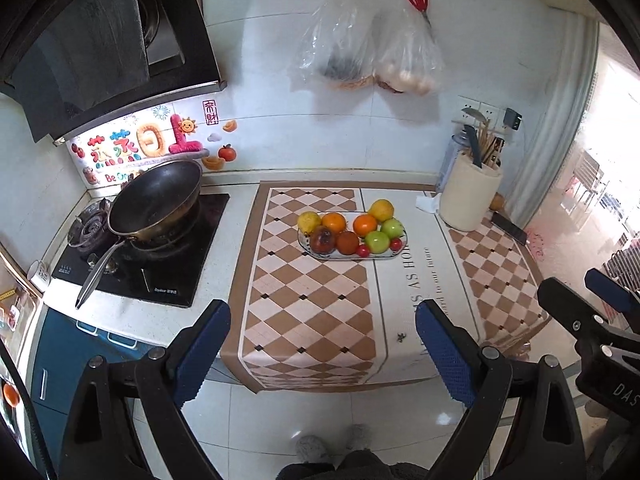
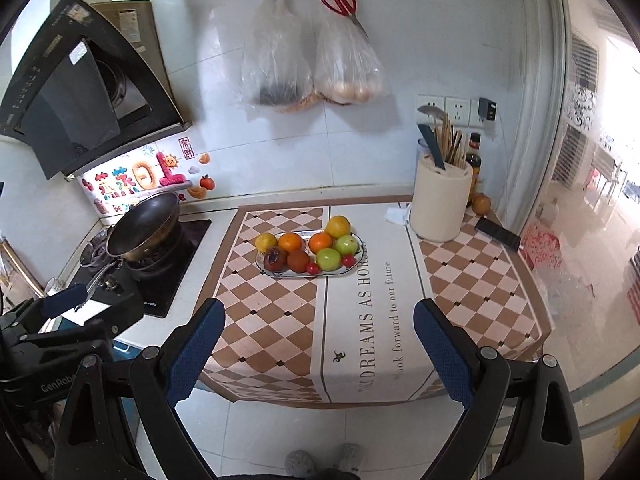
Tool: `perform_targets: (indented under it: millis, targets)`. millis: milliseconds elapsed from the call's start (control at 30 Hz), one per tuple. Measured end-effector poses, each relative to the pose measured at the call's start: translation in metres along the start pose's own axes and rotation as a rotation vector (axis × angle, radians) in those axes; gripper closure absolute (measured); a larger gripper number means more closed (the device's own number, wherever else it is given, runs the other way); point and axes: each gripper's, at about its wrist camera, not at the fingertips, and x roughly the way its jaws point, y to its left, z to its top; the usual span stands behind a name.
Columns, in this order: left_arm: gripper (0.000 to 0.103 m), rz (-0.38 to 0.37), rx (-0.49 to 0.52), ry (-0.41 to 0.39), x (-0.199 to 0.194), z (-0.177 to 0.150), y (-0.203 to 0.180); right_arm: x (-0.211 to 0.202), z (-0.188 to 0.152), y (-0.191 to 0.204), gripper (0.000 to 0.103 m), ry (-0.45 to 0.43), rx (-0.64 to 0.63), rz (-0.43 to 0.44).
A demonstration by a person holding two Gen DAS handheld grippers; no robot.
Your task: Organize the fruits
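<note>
Both pairs of blue-padded black tongs, the left tongs (image 1: pixel 323 354) and the right tongs (image 2: pixel 316 354), stand wide apart and empty at the bottom of their frames, above the near edge of the table (image 2: pixel 460 280) with its brown-and-cream checked cloth. Well beyond them, at frame centre, sits the oval white plate (image 2: pixel 360 254) heaped with oranges (image 2: pixel 291 241), green apples (image 2: pixel 329 259), yellow fruit (image 2: pixel 338 225) and small red tomatoes (image 2: pixel 312 267). The round fruit looks firm, smooth and prone to roll; grip each across its middle. The dark blotched fruit (image 2: pixel 275 258) seems soft, so squeeze gently.
</note>
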Motion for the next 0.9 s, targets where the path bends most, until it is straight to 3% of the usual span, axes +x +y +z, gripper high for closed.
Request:
perform_targets:
  millis: [433,733,800,900]
  targets:
    - [0.008,0.035,-0.043,-0.014,-0.008,-0.005,-0.002,-0.008,0.002,-0.002,0.001,-0.003,-0.021,0.032]
    - [0.008,0.063,-0.049,0.007,0.024,0.007,0.001,0.037,0.016,-0.013,0.001,0.020,0.007,0.002]
    - [0.001,0.072,-0.049,0.013,0.035,0.011,0.002,0.049,0.020,-0.015,0.001,0.023,0.014,-0.004]
    - [0.001,0.089,-0.050,0.022,0.052,0.017,0.003,0.068,0.027,-0.017,0.001,0.030,0.018,-0.019]
